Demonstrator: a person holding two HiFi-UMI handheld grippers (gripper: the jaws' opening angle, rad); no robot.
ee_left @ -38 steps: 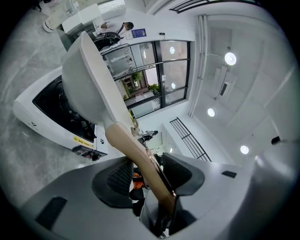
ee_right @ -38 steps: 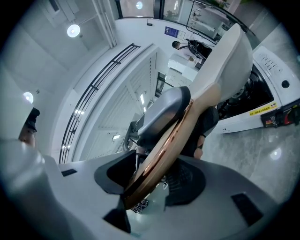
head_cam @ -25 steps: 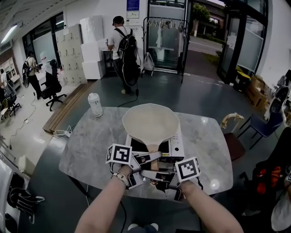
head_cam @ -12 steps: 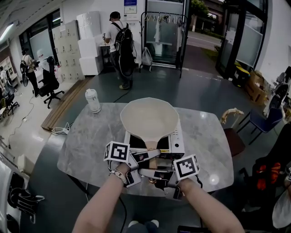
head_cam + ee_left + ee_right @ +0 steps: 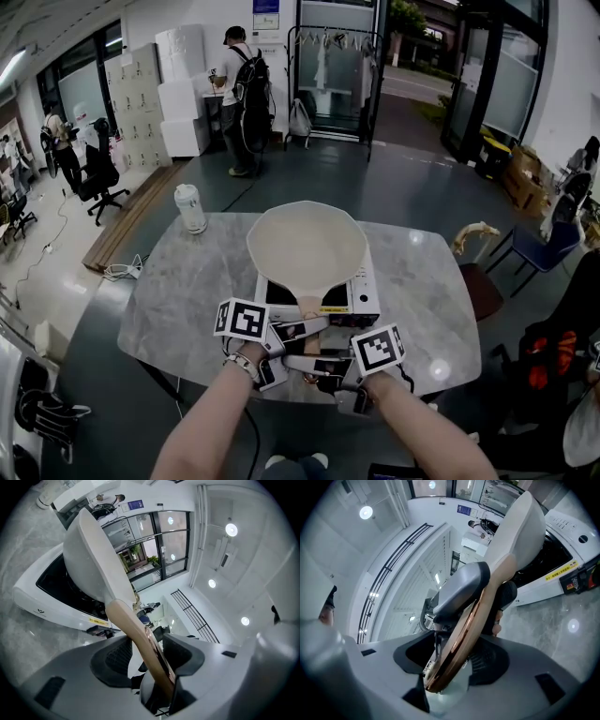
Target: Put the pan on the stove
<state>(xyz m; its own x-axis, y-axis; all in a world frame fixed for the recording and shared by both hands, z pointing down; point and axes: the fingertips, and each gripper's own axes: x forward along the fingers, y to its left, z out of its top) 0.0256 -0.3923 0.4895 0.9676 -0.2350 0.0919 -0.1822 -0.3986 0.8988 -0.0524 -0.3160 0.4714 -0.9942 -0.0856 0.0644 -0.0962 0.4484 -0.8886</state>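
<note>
Pan point(image 5: 307, 246) sits on stove point(image 5: 364, 298), frame centre. Handle point(image 5: 308, 306) runs straight down-frame toward both grippers. Left gripper point(image 5: 147, 654) clamped on handle. Right gripper point(image 5: 454, 658) jaws have just been opening with the handle end between them, probably no longer pressing. Exit path is back along the handle axis.

- In the head view the pan point(image 5: 307, 246) covers most of the stove point(image 5: 367, 302); only the stove's front strip shows.
- The end of the pan's handle point(image 5: 309, 305) is hidden under the left gripper point(image 5: 319, 328) and the right gripper point(image 5: 294, 362).
- In the left gripper view the handle runs down out of sight into the gripper's body.
- The right gripper's jaws have just been opening with the handle between them; in that view 1 finger point(image 5: 461, 585) of the left gripper covers the handle's middle.
- The yellow label point(image 5: 560, 571) on the stove is too small to read.
- The print on the bottle point(image 5: 191, 208) is too small to read.
</note>
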